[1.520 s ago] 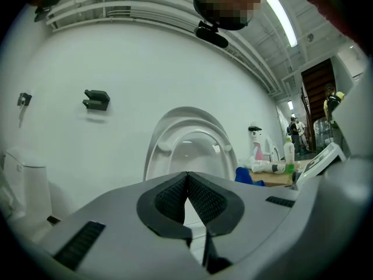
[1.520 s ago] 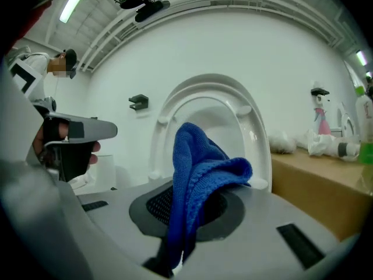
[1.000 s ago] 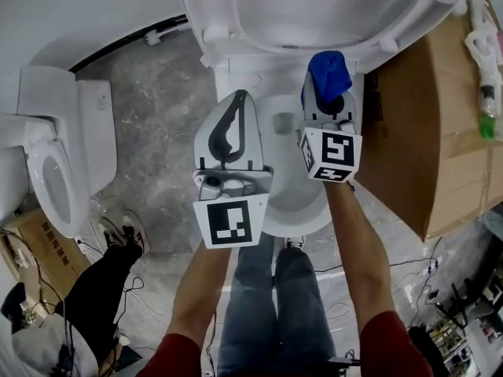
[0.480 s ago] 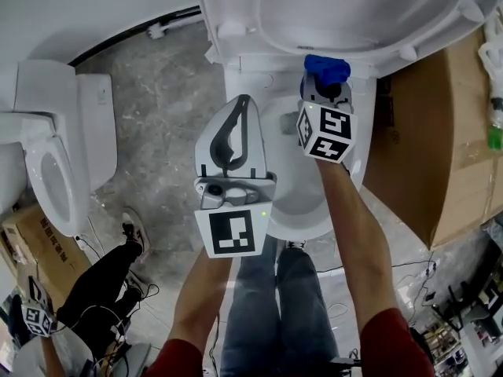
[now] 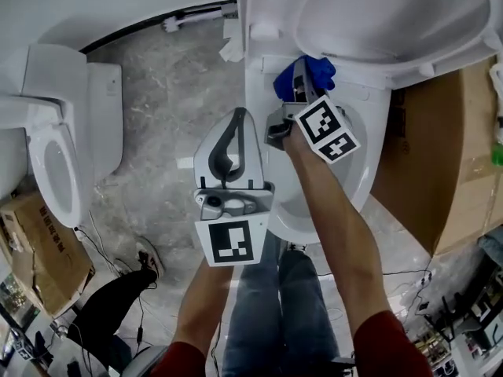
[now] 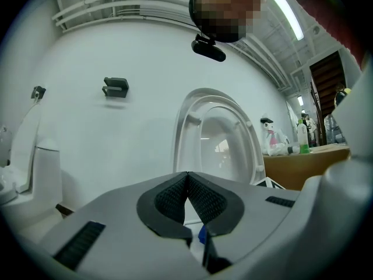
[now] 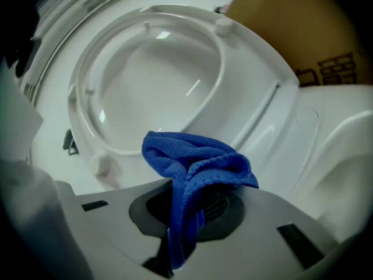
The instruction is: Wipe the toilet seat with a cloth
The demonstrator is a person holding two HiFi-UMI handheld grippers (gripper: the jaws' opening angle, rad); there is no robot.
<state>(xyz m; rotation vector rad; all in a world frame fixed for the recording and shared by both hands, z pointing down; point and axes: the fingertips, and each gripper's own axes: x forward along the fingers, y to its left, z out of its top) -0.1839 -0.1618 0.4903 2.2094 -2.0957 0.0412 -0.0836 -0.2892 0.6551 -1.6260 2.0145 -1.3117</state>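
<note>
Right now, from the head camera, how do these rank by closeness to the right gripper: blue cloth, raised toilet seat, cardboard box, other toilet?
1. blue cloth, pinched by the right gripper.
2. raised toilet seat, just beyond.
3. cardboard box, right side.
4. other toilet, far left.

The left gripper [image 5: 239,118] is held level, jaws pressed together with nothing between them. The right gripper [image 5: 301,75] is tilted downward and rolled sideways, jaws clamped on a cloth [image 7: 198,156]. The left forearm [image 5: 200,305] and right forearm [image 5: 334,226] are stretched forward, the right further.
</note>
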